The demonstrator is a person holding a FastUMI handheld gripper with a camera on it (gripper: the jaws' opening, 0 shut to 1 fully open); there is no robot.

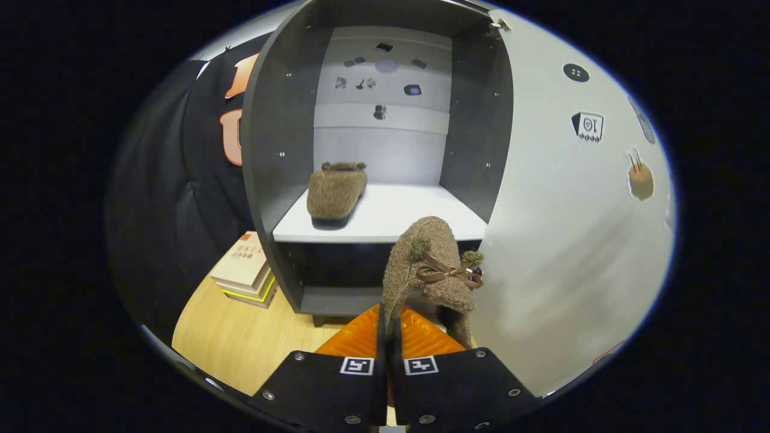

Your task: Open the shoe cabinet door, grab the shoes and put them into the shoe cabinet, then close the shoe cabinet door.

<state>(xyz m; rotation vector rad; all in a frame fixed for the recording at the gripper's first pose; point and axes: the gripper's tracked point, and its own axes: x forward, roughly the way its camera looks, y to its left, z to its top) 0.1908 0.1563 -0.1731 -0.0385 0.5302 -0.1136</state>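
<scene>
In the gripper view, the gripper (388,337) has its two fingers drawn almost together, pinching the thin rim of a fuzzy brown shoe (430,270), which stands up just ahead of the fingers with its bow facing out toward two o'clock. Beyond it, at twelve o'clock, the shoe cabinet (277,150) stands open, its door (571,228) swung wide at three o'clock, just beside the held shoe. The other shoe (335,191) already sits on the white shelf (409,216) at about eleven o'clock, toward the shelf's left part. A stack of books (245,270) lies on the wooden floor (240,337) at nine o'clock, against the cabinet's outer wall.

The step in hand looks like carrying the second shoe in. To do it well, lift it above the shelf's front edge, steer toward one o'clock into the bare right part of the shelf, keep off the door and the first shoe, and set the sole flat before letting go.
</scene>
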